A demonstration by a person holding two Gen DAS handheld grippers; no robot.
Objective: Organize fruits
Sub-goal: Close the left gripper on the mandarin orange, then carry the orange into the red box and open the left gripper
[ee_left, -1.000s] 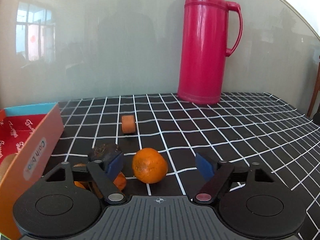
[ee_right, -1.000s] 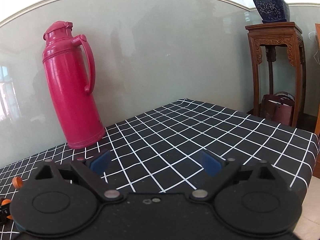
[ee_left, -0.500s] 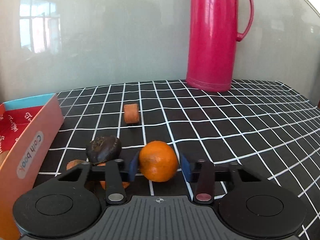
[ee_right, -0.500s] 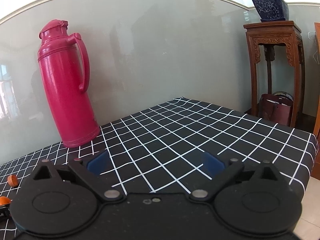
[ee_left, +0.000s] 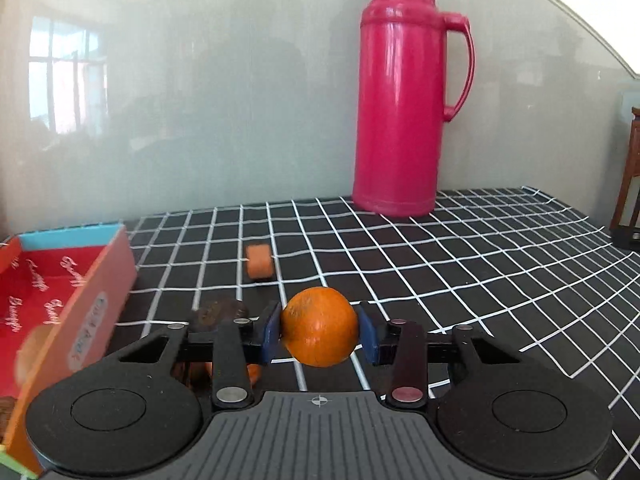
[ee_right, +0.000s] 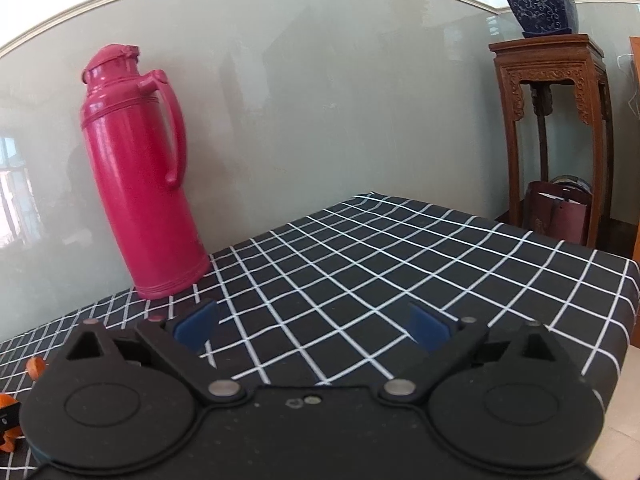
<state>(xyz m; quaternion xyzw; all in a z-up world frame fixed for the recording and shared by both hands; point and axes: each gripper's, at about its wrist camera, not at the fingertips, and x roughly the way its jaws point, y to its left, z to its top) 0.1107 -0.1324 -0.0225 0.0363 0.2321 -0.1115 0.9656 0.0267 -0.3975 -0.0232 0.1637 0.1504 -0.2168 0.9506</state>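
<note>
My left gripper (ee_left: pixel 319 332) is shut on a round orange (ee_left: pixel 319 326), both blue pads pressing its sides, and holds it just above the checked tablecloth (ee_left: pixel 460 280). Left of it stands an open orange-and-red box (ee_left: pixel 96 304) with a pale round thing inside. A dark brown fruit (ee_left: pixel 218 310) lies behind the left finger, and small orange pieces (ee_left: pixel 252 372) show under it. A small orange chunk (ee_left: pixel 260 261) sits farther back. My right gripper (ee_right: pixel 312 326) is open over the bare cloth, nothing between its fingers.
A tall pink thermos (ee_left: pixel 404 92) stands at the back against the wall, also in the right wrist view as the thermos (ee_right: pixel 140 176). The table's right edge (ee_right: pixel 600 280) drops off near a wooden plant stand (ee_right: pixel 556 128) and a dark red bag (ee_right: pixel 556 216).
The left gripper's jaws closed on the orange and lifted it slightly off the cloth. The right gripper stayed open, its view shifting a little.
</note>
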